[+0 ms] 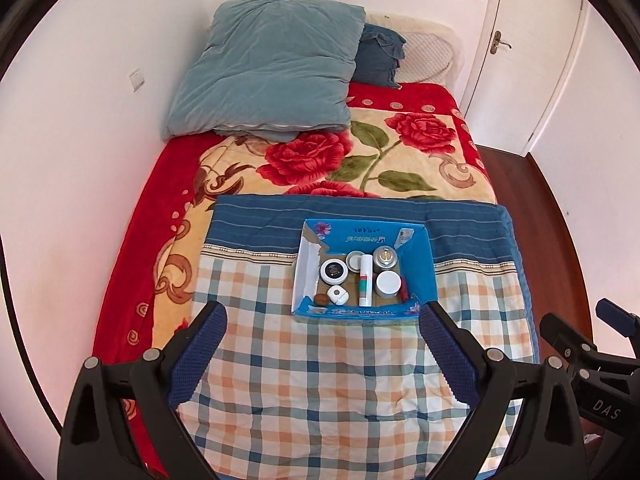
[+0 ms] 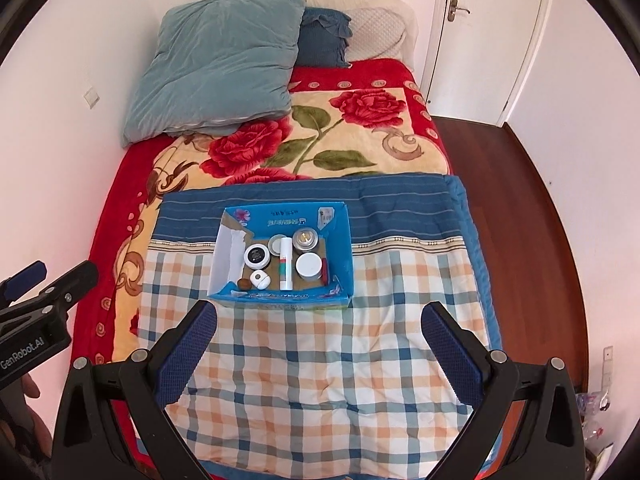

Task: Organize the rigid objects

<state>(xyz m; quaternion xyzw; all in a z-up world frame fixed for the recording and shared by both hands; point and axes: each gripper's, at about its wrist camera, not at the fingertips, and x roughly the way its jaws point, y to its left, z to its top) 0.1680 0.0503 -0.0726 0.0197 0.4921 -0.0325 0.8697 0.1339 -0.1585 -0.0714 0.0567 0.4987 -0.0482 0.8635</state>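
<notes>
A blue cardboard box (image 1: 362, 308) on the bed's checked quilt (image 1: 320, 368) holds jars, a white tube (image 1: 365, 280) and perhaps a nut. Both the left hand-held gripper (image 1: 322, 316) and right hand-held gripper (image 2: 320, 316) hover spread, empty. Only the right view shows floor clutter (image 2: 596, 412).

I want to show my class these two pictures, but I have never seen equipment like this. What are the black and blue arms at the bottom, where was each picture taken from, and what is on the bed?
A person holds a hand tool in each hand; there is no robot. Each tool carries a camera looking forward along its two blue-padded jaws. One picture comes from the left gripper, the other from the right gripper. Both stand wide open and hold nothing.

Ahead, on a checked quilt spread over the bed, sits an open blue box. It contains small round jars, a white tube and other small bits. Pillows lie at the far end.
</notes>
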